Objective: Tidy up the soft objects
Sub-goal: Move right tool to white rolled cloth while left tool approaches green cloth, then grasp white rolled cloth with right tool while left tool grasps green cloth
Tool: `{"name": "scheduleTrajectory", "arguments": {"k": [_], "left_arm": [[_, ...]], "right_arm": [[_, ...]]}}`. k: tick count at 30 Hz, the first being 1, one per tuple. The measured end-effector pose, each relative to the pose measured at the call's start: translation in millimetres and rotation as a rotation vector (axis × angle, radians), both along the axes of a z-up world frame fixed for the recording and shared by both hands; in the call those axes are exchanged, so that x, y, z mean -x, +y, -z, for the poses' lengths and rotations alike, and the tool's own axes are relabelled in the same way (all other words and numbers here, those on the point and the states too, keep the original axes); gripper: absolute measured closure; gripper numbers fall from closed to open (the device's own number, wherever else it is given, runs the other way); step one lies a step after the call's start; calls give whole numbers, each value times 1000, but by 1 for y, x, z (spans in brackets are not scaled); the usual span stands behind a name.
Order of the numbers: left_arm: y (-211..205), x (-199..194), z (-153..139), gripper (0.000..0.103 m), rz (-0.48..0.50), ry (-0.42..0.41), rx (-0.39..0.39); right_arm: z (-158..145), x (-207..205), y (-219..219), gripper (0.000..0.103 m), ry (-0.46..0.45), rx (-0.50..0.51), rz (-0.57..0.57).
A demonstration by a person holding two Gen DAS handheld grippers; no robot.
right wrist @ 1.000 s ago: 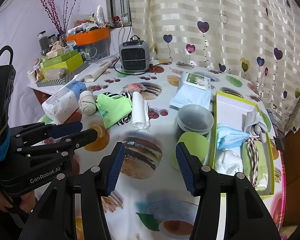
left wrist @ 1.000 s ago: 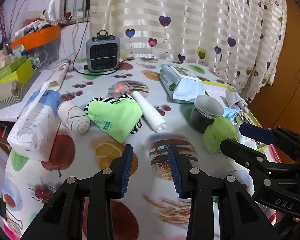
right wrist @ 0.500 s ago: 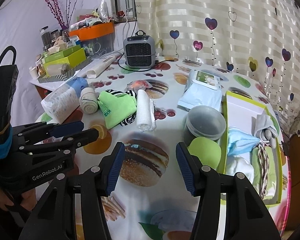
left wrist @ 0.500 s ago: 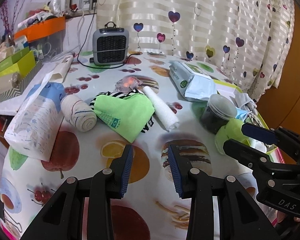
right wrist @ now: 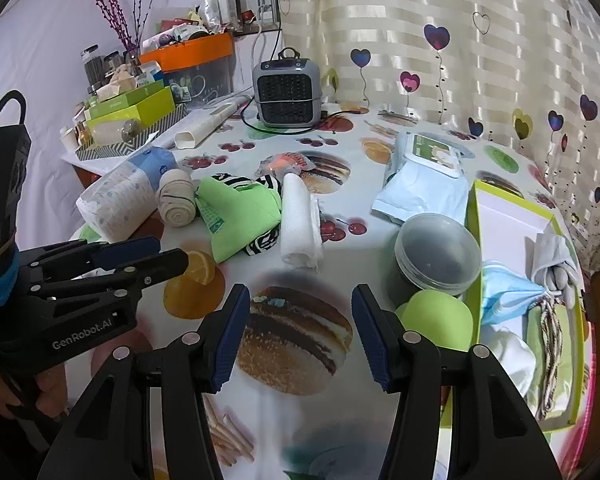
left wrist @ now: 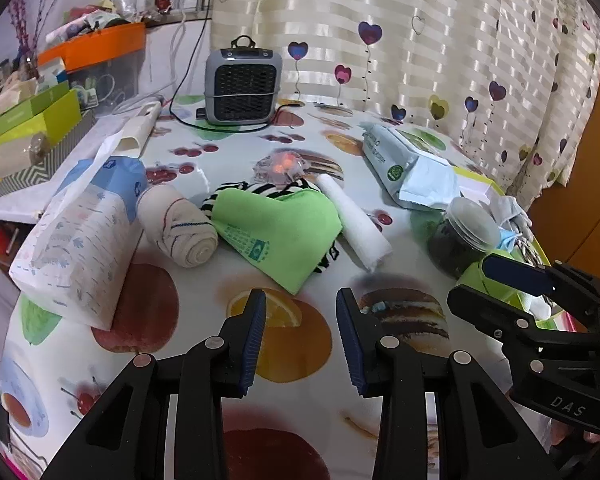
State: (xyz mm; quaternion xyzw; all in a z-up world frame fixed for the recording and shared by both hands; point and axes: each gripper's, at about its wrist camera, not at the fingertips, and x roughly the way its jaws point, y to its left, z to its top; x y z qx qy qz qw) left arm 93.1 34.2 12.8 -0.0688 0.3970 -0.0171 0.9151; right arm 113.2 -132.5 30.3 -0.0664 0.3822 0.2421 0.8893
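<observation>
Your left hand-held gripper point(left wrist: 301, 320) hangs over the table point(left wrist: 204, 364) with its jaws apart and nothing between them, just short of the green cloth point(left wrist: 278, 226). That cloth lies folded on a striped black-and-white fabric point(right wrist: 260, 242), between the rolled bandage point(left wrist: 178, 226) on its left and the white rolled towel point(left wrist: 354, 222) on its right, touching both. A tissue pack point(left wrist: 78, 246) lies beside the bandage.

Your right hand-held gripper point(right wrist: 298, 320) is likewise released and holds nothing, above the burger print. Just right of it sits a green round soft object point(right wrist: 440, 318), touching a lidded jar point(right wrist: 438, 254). The lime tray point(right wrist: 474, 216) at the table's right edge holds a blue face mask point(right wrist: 508, 290), a grey glove point(right wrist: 554, 258) and a braided cord point(right wrist: 552, 326).
</observation>
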Motion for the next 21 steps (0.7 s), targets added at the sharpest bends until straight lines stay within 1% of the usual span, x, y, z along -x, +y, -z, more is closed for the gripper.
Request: {"name": "scheduleTrajectory", "arguments": {"k": [9,12,16,21], "left_arm": [[19,-12,3,68,-36,2,15],[26,-16,3,64,-50,-3,21],[34,-25,4,63,-64,-2,35],[39,-35,6,63,-64,0,54]], "right_arm": [[7,-22,13,49,22,-4,-5],[10,-33,19,49,30,-5,5],[15,-52,28,49,50,-5,17],[30,-74,41,49,96,34,20]]}}
